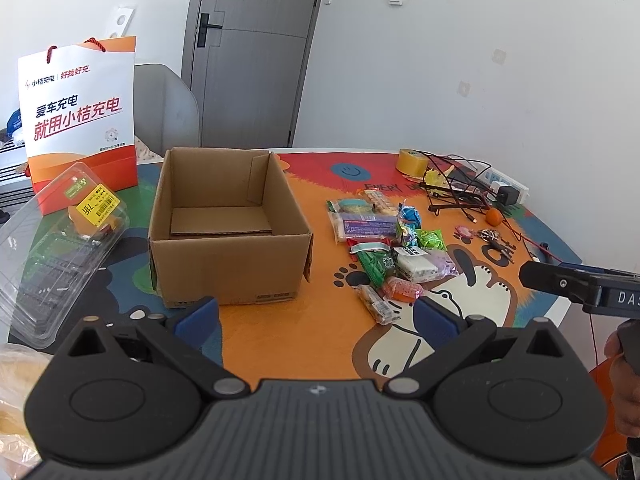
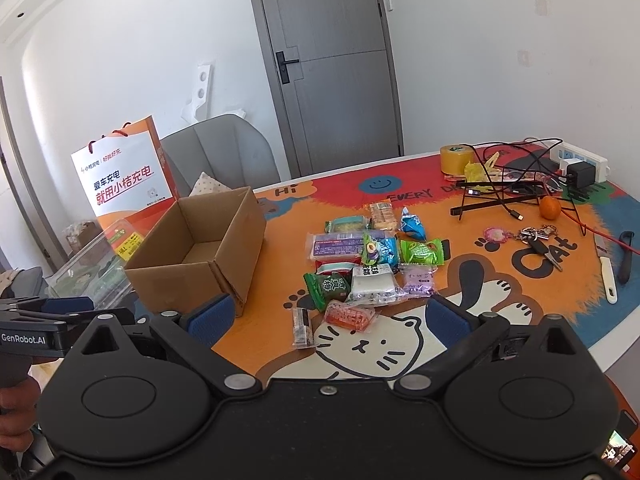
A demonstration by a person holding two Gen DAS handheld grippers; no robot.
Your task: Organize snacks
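On cartoon-print table mat (image 2: 460, 344), snack pile (image 2: 360, 256) lay loose, just right of open cardboard box (image 1: 224, 228); box interior bare. Left gripper (image 1: 316, 312) hovered low, jaws spread wide, gripping nothing. Right gripper (image 2: 328, 316) likewise wide apart, unloaded, before orange packet (image 2: 348, 314).

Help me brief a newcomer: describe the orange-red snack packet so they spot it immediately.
Start at the open cardboard box, then look right to the snack pile on the cartoon mat. At the pile's near edge lies the orange-red packet, the only orange wrapper, beside a narrow clear-wrapped bar.
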